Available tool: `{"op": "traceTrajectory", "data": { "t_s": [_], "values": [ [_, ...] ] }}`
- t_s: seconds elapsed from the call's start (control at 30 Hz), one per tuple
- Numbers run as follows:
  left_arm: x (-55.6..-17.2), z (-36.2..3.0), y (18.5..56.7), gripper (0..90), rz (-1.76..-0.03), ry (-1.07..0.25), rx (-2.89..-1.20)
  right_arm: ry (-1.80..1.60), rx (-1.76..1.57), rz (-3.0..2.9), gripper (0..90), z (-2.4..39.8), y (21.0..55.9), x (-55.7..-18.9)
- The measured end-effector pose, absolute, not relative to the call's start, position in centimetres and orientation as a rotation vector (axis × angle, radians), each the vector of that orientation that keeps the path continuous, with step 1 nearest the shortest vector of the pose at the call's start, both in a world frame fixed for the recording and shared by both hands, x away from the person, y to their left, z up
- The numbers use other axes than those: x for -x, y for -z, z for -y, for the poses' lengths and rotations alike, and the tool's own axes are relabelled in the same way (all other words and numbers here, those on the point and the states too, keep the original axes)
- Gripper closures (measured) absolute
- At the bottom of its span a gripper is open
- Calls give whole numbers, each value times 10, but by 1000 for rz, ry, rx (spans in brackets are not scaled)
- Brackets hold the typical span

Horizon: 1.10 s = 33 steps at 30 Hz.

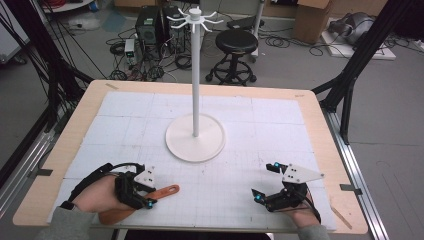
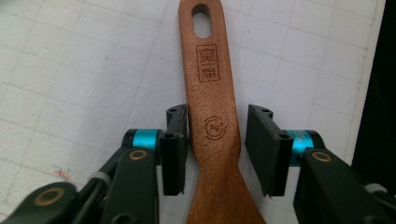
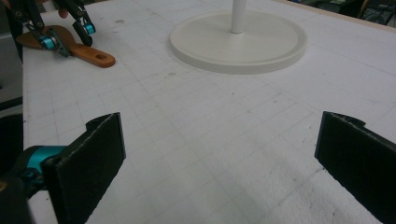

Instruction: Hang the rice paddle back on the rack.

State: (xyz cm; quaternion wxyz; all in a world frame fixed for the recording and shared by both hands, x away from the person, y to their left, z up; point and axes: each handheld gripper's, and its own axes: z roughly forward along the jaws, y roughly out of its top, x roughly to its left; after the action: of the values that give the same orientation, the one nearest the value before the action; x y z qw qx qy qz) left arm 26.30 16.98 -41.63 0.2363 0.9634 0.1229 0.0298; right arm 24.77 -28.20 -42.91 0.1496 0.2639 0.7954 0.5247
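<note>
A brown wooden spatula (image 1: 167,190) lies flat on the white gridded mat near the table's front left, its handle with a hanging hole pointing right. My left gripper (image 1: 150,190) straddles the handle where it widens toward the blade. In the left gripper view the spatula (image 2: 210,93) runs up between the jaws; the left pad (image 2: 175,140) is against its edge, while a narrow gap separates the right pad from the wood. My right gripper (image 1: 262,181) rests at the front right, open wide with only bare mat between its pads (image 3: 93,154).
A tall white stand (image 1: 195,75) with hooked arms on top rises from a round base (image 1: 182,145) at the mat's middle. The right gripper view shows that base (image 3: 261,51), the spatula (image 3: 91,54) and the left gripper (image 3: 65,32) far off. Stool, cables and boxes lie beyond the table.
</note>
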Motion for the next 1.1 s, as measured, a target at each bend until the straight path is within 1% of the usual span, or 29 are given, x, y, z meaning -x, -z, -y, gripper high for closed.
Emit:
{"op": "traceTrajectory", "data": {
  "t_s": [0.27,0.43,0.77,1.1],
  "values": [
    [-263,-174,418,650,-363,-76,-2606,-1509,-761,-2285,3,282,429,-248],
    [-262,-178,415,650,-388,-107,-2592,-1510,-757,-2289,3,281,429,-248],
    [-256,-201,388,650,-423,-156,-2397,-1506,-749,-2292,3,280,428,-249],
    [-252,-211,370,650,-434,-214,-2333,-1505,-754,-2292,3,281,429,-249]
  ]
}}
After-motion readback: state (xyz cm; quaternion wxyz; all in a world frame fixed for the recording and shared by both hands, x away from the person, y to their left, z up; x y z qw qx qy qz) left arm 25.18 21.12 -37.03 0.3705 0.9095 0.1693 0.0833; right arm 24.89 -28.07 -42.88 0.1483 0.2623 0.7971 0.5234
